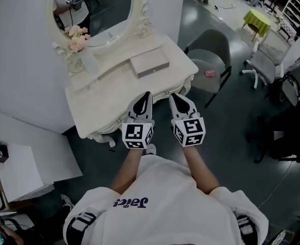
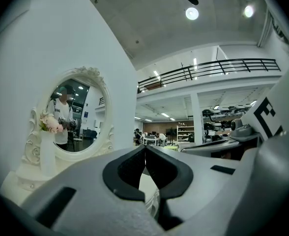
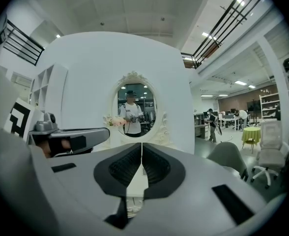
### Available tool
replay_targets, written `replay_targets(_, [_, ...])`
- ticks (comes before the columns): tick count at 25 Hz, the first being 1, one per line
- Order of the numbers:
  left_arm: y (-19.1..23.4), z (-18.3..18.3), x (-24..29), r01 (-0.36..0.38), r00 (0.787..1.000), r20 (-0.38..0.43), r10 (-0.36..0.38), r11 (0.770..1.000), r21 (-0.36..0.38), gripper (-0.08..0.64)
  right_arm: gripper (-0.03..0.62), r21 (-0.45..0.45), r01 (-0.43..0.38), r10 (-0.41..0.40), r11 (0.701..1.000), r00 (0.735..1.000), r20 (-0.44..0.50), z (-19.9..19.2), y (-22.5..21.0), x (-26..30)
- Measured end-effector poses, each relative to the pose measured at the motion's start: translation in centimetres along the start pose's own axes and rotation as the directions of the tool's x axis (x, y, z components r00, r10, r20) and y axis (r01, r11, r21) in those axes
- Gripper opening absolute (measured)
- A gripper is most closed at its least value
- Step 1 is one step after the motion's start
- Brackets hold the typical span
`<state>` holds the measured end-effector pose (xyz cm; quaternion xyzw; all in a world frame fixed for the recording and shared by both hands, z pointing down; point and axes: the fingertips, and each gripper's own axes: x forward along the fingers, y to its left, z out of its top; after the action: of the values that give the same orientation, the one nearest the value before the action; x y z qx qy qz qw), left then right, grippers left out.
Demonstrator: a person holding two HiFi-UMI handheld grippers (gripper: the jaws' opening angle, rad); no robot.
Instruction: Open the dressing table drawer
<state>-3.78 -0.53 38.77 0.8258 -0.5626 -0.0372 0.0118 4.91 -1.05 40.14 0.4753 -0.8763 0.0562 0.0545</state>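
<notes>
A box (image 1: 149,64) lies on the dressing table (image 1: 104,108), before the mirror (image 1: 96,6).

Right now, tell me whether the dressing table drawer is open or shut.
Shut, it seems: in the head view nothing juts out from the front of the dressing table, below its top edge.

A bunch of pale pink flowers (image 1: 77,39) stands in a white vase (image 1: 74,63) at the upper left of the head view, and a flat grey box (image 1: 149,64) lies to the right of it. Right of centre stands a grey chair (image 1: 211,60) with a small pink thing (image 1: 209,73) on its seat. A table with a yellow-green cloth (image 1: 257,19) stands at the upper right, with a swivel chair (image 1: 265,65) below it. A black bag (image 1: 288,131) sits at the right edge, and a white cabinet (image 1: 12,172) at the lower left carries a small dark object (image 1: 1,152).
</notes>
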Motion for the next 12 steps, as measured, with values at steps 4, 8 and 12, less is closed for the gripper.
replay_targets(4, [4.3,0.0,4.0,0.006,1.0,-0.001,-0.006,1.0,-0.006,0.015,0.015,-0.013,0.0,-0.001,1.0,1.0,-0.021,0.5,-0.8,6.2])
replay_targets(8, [8.1,-1.1,7.4,0.003,1.0,-0.026,-0.004,1.0,-0.017,0.015,0.015,-0.02,0.002,-0.003,1.0,0.999,-0.045,0.5,-1.5,11.5])
replay_targets(12, [10.8,-3.1,10.1,0.004,0.997,-0.077,-0.007,0.999,-0.038,0.015,0.015,-0.005,0.003,-0.003,1.0,0.995,-0.096,-1.2,-2.2,15.3])
